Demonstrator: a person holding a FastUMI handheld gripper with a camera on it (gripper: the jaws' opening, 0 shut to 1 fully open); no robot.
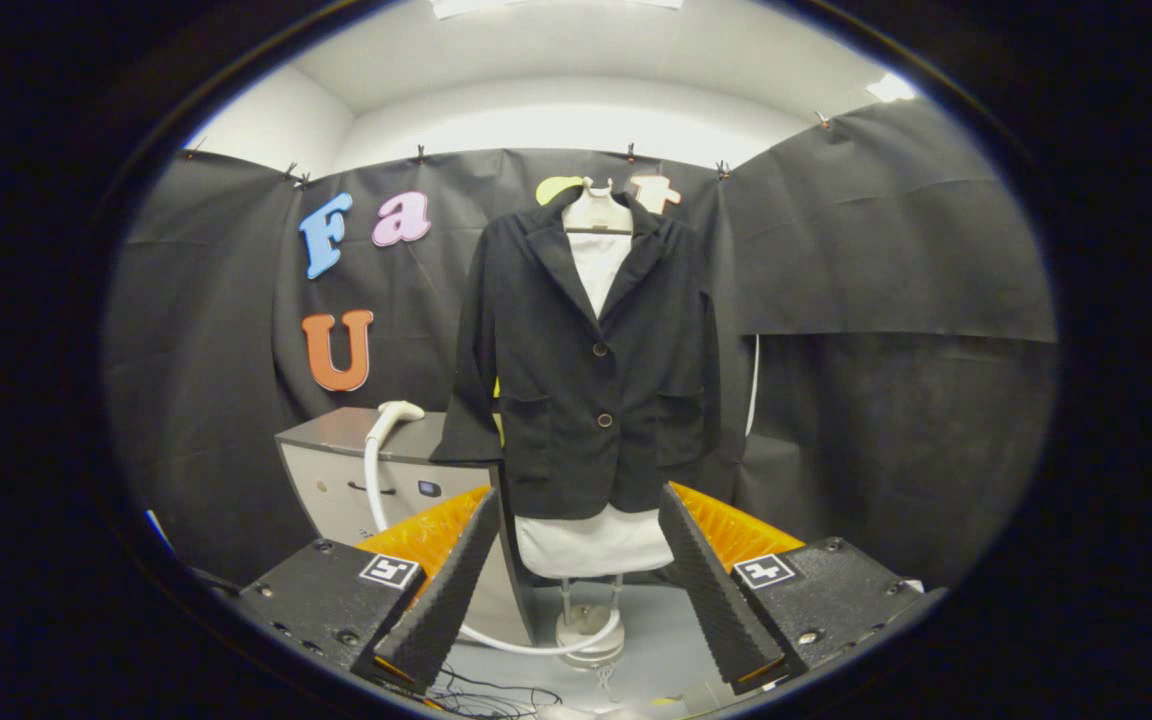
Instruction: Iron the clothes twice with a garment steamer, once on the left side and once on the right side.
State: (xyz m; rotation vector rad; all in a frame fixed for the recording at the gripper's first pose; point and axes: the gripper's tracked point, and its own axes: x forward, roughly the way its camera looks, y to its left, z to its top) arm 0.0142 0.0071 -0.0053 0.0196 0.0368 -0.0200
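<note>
A black two-button jacket hangs on a white dress form straight ahead, well beyond my fingers. The steamer's white head rests on top of a grey cabinet left of the jacket, and its white hose runs down the cabinet front and curls on the floor by the form's stand. My gripper is open, its two fingers spread wide with nothing between them. It is far from both the steamer head and the jacket.
Black cloth walls close the booth on the left, back and right. Dark cables lie on the grey floor just ahead of the fingers. The dress form's base stands on the floor between the fingers.
</note>
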